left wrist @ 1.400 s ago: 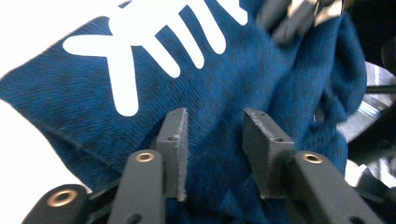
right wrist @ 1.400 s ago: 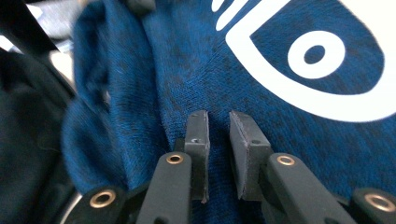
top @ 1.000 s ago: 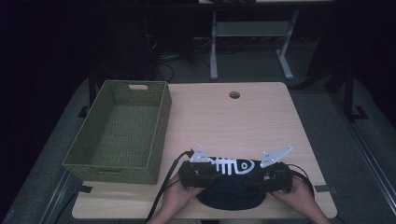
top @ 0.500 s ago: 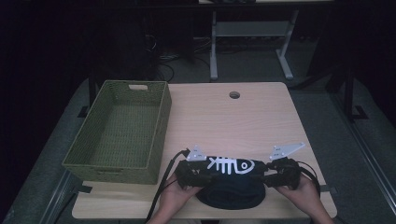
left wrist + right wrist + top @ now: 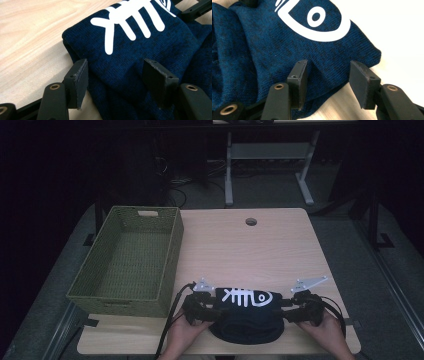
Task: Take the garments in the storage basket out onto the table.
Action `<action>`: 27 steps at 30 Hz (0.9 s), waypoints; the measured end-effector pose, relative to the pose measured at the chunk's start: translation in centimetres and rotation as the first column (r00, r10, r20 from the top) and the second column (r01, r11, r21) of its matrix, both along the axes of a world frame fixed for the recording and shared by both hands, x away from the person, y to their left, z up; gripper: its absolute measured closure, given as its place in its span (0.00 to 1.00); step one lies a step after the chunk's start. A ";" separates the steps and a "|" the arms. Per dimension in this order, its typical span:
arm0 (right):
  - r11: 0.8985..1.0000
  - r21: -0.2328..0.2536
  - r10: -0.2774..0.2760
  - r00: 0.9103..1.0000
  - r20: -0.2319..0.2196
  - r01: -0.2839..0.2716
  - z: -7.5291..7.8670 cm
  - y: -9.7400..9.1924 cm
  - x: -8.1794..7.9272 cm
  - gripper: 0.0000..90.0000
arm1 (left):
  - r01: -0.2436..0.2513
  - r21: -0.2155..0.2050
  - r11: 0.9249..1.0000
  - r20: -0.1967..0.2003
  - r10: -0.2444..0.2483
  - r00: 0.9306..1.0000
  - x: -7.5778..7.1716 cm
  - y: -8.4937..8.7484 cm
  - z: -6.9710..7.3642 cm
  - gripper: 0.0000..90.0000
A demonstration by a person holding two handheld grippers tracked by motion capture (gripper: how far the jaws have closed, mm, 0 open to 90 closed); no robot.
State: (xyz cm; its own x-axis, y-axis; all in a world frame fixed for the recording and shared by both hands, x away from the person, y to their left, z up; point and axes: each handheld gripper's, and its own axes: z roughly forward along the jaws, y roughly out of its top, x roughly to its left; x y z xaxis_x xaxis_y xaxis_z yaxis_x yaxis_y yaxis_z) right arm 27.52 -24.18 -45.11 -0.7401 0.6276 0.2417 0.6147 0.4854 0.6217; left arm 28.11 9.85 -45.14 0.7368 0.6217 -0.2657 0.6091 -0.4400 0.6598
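Folded garment (image 5: 248,312) near table (image 5: 260,245) front edge, seemingly.

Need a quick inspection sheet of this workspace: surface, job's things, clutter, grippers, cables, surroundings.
Surface: light wood table, round hole near far edge.
Job's things: folded navy garment with white fish-skeleton print at near edge; green woven basket at left, nothing seen inside.
Clutter: nothing seen.
Grippers: left gripper and right gripper at the garment's ends, jaws have just been opening, cloth between them, pads off it.
Cables: black cable trailing from left gripper.
Surroundings: dark room, desk frame behind.
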 end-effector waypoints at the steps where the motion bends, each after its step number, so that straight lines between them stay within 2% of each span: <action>1: 1.000 -0.004 -0.001 1.000 -0.003 0.001 -0.1 0.1 0.1 0.53 | -0.002 -0.006 1.000 -0.005 0.002 1.000 0.1 0.0 -0.1 0.41; 8: 1.000 -0.002 -0.021 0.999 -0.028 0.021 -0.4 0.1 0.1 0.52 | -0.011 -0.032 0.999 -0.052 0.010 0.999 0.3 0.0 -0.9 0.41; 12: 0.999 0.018 -0.047 0.998 -0.050 0.048 -0.7 -0.2 -0.1 0.52 | -0.018 -0.029 0.999 -0.052 0.016 0.999 0.4 -0.1 -1.0 0.43; 18: 0.999 -0.004 -0.047 0.998 -0.037 0.047 -1.0 0.6 -0.4 0.54 | -0.022 -0.024 0.999 -0.057 0.020 0.998 0.5 -0.2 -1.1 0.47; 21: 0.999 0.007 -0.053 0.997 -0.059 0.053 -1.1 0.3 -0.1 0.55 | -0.020 -0.022 1.000 -0.060 0.019 0.998 0.6 -0.2 -1.0 0.50; 25: 0.997 0.027 -0.064 0.996 -0.060 0.066 -0.8 -0.3 -0.1 0.54 | -0.026 -0.029 0.999 -0.064 0.024 0.998 0.7 -0.2 -1.1 0.50; 27: 0.997 0.025 -0.069 0.995 -0.076 0.071 -0.8 -0.4 -0.1 0.54 | -0.036 -0.024 0.999 -0.062 0.035 0.997 0.6 -0.2 -0.9 0.48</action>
